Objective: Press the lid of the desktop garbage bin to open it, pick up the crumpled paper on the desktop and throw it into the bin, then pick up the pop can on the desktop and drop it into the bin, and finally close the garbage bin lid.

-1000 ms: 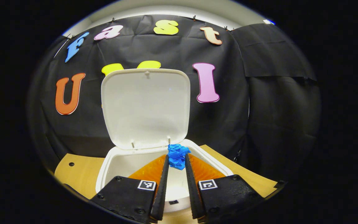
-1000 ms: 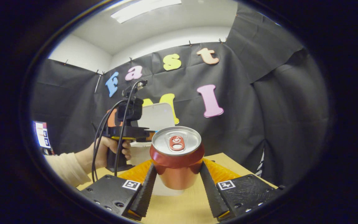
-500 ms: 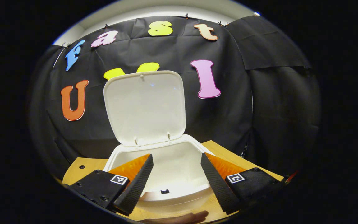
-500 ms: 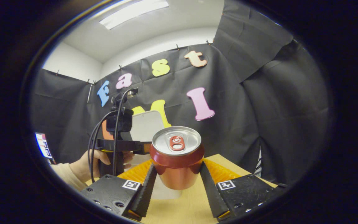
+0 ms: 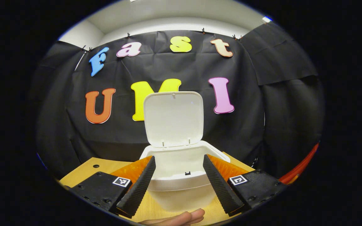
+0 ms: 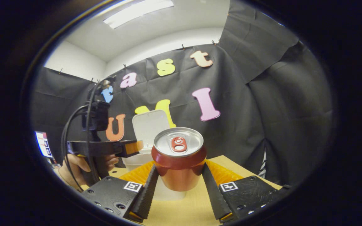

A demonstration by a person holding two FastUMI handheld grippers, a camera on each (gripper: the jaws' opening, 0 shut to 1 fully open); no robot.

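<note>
The right claw [image 6: 178, 188] grips a red pop can [image 6: 178, 160] upright between both fingers, above the wooden tabletop [image 6: 184, 210]. Behind it stands the white garbage bin [image 6: 137, 160], its lid [image 6: 149, 125] raised. At left (held by a hand [image 6: 74, 164]) the left claw [image 6: 130, 147] hovers beside the bin.

Left gripper view sits low over the bench [image 5: 83, 171], close to the open bin [image 5: 181, 185], facing it head-on. Right gripper view looks from farther back, right of the bin [image 6: 138, 160]; both share bin and lid [image 5: 173, 117].
</note>
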